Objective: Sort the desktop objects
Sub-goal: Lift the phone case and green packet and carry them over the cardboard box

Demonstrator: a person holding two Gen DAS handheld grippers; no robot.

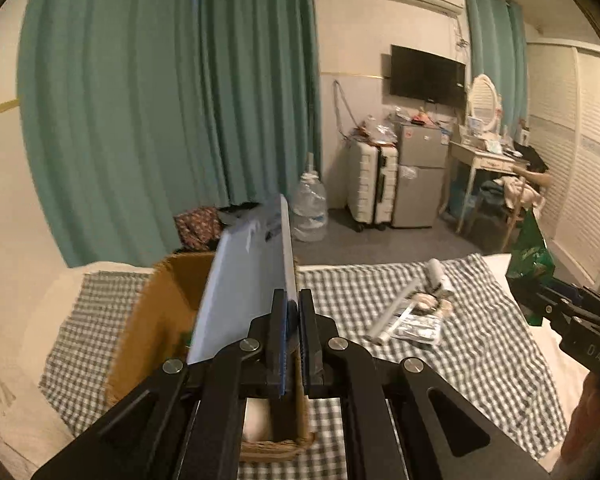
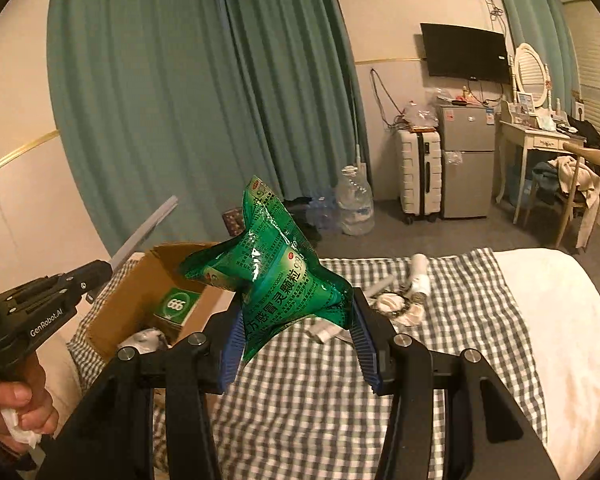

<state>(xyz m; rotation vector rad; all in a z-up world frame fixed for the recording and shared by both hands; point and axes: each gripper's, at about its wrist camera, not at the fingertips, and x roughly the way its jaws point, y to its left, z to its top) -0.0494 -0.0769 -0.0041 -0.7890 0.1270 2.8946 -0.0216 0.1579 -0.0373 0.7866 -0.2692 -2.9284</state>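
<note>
My left gripper [image 1: 294,300] is shut on a flat white booklet [image 1: 248,276] and holds it edge-up above an open cardboard box [image 1: 156,312]. In the right wrist view the booklet [image 2: 144,232] sticks up from the left gripper [image 2: 100,272] at the left. My right gripper [image 2: 296,320] is shut on a crumpled green medicine bag [image 2: 276,268], held above the checked cloth [image 2: 308,392] just right of the box [image 2: 140,288]. The bag also shows at the right edge of the left wrist view [image 1: 530,256].
The box holds a green packet [image 2: 178,304] and white items. A white roll [image 1: 438,276], a clear tube [image 1: 396,308] and small packets [image 1: 420,324] lie on the cloth. Beyond the bed are a water jug [image 1: 310,208], suitcase [image 1: 374,188] and fridge [image 1: 420,176].
</note>
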